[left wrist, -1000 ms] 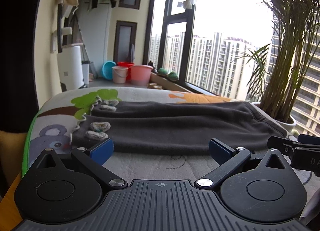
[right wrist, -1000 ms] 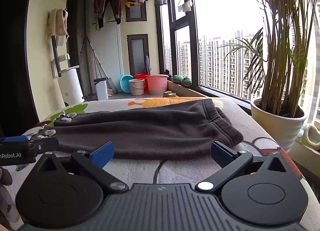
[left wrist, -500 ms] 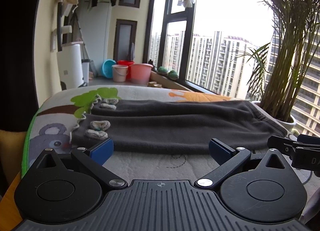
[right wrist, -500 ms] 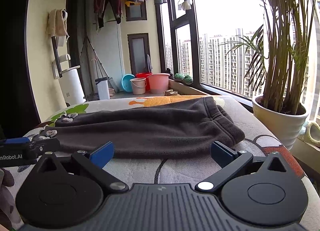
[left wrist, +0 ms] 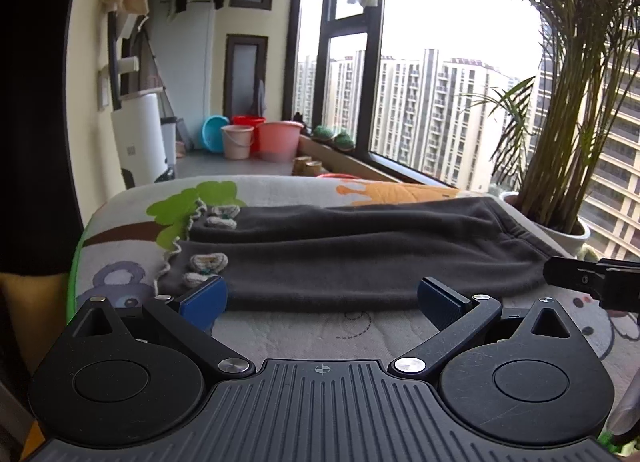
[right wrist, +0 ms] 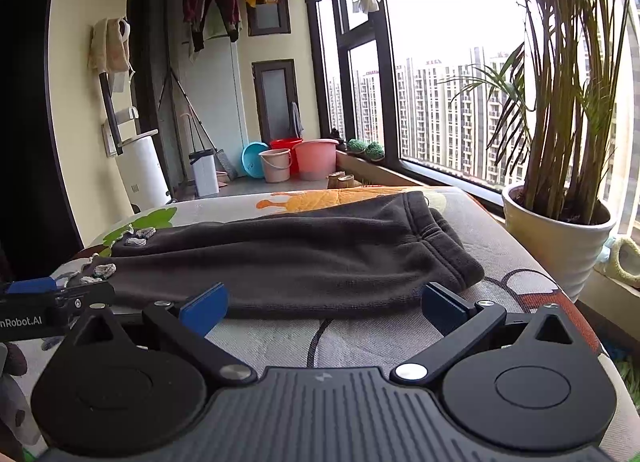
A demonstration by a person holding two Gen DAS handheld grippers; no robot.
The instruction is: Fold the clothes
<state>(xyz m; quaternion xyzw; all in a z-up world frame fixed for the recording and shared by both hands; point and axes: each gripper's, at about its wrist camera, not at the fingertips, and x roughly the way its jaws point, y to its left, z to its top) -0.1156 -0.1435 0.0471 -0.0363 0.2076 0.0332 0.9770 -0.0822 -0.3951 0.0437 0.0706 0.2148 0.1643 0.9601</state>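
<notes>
While both tools sit low at the near edge of the padded table [left wrist: 120,214], the left gripper [left wrist: 322,300] has its blue fingers [left wrist: 204,300] spread wide with nothing between them. Its tips stop just short of the near edge of the trousers [left wrist: 360,258]; whether they graze the cloth cannot be told. The trousers are dark grey fleece, laid flat and lengthwise across the cartoon-printed cover, folded so that one leg lies along the other. At the left end the leg cuffs carry small knitted grey patches [left wrist: 208,262], and a pale cord [left wrist: 168,262] trails off beside them. Near the middle the cloth is smooth with one long crease. At the right end lies the ribbed waistband [right wrist: 444,246], thick and slightly rumpled.

The right gripper [right wrist: 324,304] is likewise spread wide and empty, its fingers [right wrist: 444,308] just short of the near hem, the right one close below the waistband corner. Each tool's tip shows at the edge of the other's view. To the far right a potted palm [right wrist: 560,238] stands beside the table, by the window [right wrist: 440,62]. Buckets [right wrist: 304,160] sit on the floor beyond the table.
</notes>
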